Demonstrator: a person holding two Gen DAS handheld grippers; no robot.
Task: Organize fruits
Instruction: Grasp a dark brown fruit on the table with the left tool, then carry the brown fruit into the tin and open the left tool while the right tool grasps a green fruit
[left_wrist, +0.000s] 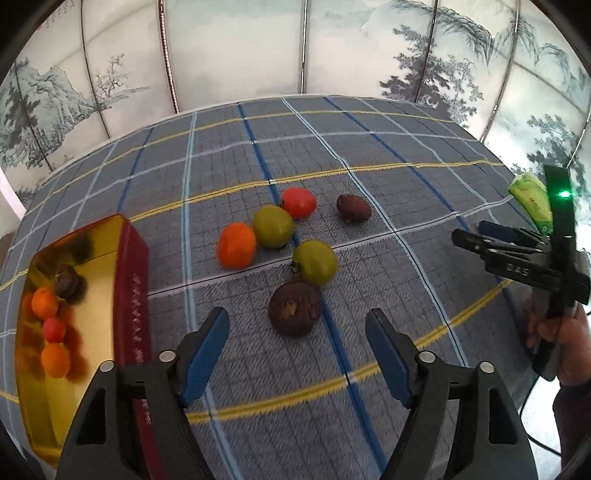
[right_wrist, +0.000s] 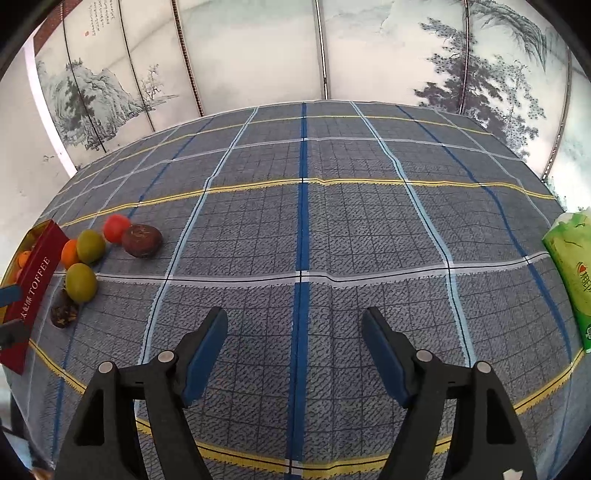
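We're mid-sort: a few fruits sit in the shiny gold tin (left_wrist: 92, 258), six more loose on the checked cloth counter (right_wrist: 332, 229). Left tool (left_wrist: 297, 345) is released, hovering at the rough brown fruit (left_wrist: 294, 308), probably the next grab. Right tool (right_wrist: 294, 345) is released, empty.

The left gripper (left_wrist: 297, 334) is held tilted downward, its blue-padded jaws spread apart with nothing gripped between them. The right gripper (right_wrist: 294, 332) is likewise angled down, jaws parted and empty. In the left wrist view it is seen from the side at the right edge, gripped by a hand (left_wrist: 563, 341) below a dark sleeve
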